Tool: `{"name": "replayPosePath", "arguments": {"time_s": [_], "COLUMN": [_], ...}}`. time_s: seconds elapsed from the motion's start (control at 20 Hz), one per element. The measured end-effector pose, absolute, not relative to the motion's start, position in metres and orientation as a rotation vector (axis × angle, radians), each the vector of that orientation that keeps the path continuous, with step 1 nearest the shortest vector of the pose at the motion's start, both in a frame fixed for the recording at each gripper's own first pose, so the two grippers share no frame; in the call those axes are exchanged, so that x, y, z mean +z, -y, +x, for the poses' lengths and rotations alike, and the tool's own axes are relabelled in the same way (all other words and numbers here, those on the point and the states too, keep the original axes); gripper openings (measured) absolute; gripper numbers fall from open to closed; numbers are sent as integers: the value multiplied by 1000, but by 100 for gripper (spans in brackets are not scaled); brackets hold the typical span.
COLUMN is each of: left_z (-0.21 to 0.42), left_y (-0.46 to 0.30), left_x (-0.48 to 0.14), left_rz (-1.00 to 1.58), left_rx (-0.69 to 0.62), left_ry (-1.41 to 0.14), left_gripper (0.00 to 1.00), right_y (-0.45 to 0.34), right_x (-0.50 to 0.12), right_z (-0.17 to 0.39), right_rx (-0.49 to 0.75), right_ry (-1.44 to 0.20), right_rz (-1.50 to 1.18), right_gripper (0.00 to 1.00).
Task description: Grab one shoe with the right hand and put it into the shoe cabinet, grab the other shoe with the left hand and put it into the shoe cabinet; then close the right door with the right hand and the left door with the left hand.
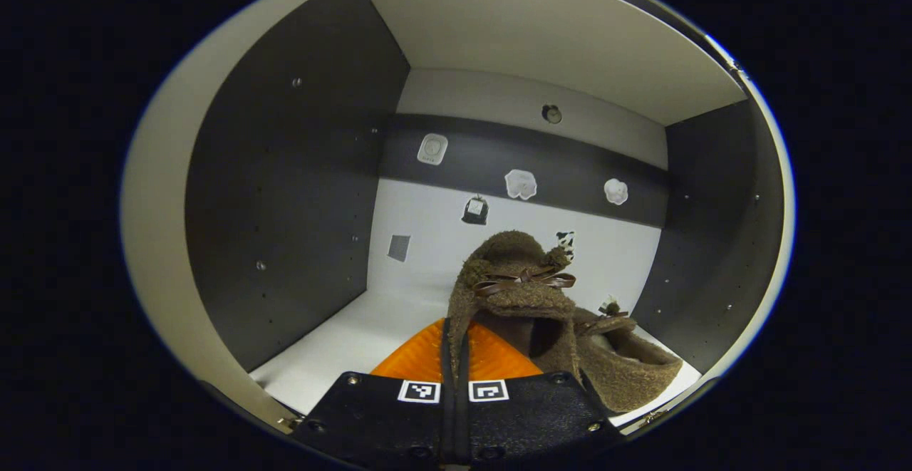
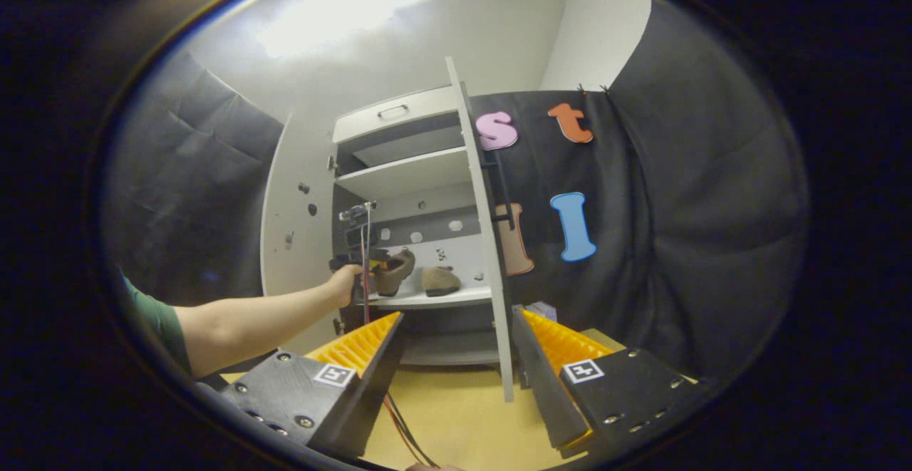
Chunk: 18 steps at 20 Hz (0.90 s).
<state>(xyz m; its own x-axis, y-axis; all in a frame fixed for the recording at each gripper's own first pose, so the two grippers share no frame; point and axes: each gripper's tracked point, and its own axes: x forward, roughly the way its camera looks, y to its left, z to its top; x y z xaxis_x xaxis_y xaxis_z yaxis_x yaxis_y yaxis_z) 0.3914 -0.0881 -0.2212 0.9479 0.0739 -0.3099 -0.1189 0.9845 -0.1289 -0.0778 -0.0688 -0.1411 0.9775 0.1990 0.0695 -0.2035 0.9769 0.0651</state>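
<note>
In the left gripper view, my left gripper is shut on the heel rim of a brown fuzzy shoe with a ribbon bow. It holds the shoe tilted toe-up inside the shoe cabinet, above the white shelf. The other brown shoe lies on that shelf, just right of the held one. In the right gripper view, my right gripper is open with nothing in it, well in front of the cabinet. A hand holds the left gripper with the held shoe at the shelf, beside the other shoe.
Both cabinet doors stand open: the left door swung wide, the right door edge-on toward my right gripper. A person's forearm reaches in from the left. A tan table top lies below. Small stickers dot the cabinet's back wall.
</note>
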Motion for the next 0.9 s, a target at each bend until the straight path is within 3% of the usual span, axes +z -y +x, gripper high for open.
{"name": "replayPosePath", "arguments": {"time_s": [0.25, 0.35, 0.55, 0.9], "left_z": [397, 400, 385, 313], "left_y": [92, 86, 95, 100], "left_x": [-224, -212, -195, -139], "left_rz": [-135, -133, -56, -67], "left_rx": [67, 79, 26, 22], "left_ry": [-301, -258, -251, -201], "left_gripper": [4, 19, 100, 97], "right_y": [67, 70, 76, 88], "right_x": [-153, -151, -147, -128], "right_z": [-76, -76, -76, -79], "right_rx": [187, 175, 140, 134], "right_ry": [40, 41, 47, 46], "right_rz": [43, 45, 32, 4], "right_gripper": [87, 90, 87, 90]}}
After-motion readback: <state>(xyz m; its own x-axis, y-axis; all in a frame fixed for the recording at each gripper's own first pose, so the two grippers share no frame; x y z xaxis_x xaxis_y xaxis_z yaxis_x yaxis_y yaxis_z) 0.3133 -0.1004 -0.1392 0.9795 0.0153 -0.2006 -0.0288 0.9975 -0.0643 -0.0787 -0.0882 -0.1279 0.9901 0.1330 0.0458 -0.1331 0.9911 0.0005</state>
